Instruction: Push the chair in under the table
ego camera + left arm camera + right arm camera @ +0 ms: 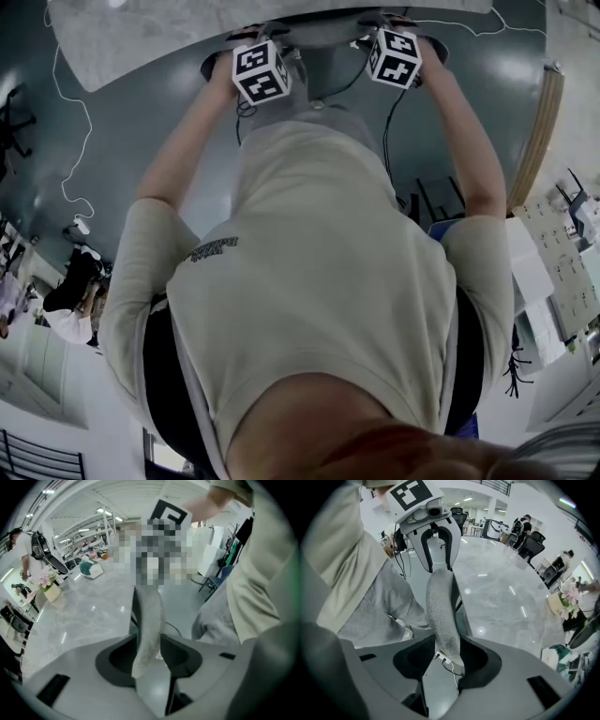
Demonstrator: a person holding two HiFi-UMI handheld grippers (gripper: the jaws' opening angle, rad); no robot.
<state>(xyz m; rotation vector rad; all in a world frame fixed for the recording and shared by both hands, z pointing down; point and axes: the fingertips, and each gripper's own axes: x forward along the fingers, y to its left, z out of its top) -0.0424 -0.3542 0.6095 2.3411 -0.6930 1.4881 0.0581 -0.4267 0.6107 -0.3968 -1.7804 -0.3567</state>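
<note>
The chair backrest (149, 616), a thin curved slab of coarse grey fabric, runs up mid-frame beside the glossy marbled table (79, 620). My left gripper (147, 646) and right gripper (447, 653) straddle its top edge, jaws half open and not clamping.

Speckled grey chair back (440, 616), marbled pale-grey table (501, 597), black-and-white patterned marker cube (261, 72).

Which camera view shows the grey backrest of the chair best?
The right gripper view: the backrest runs from its jaws to the left gripper. The left gripper view shows a shorter stretch; in the head view the person's body hides nearly all.
</note>
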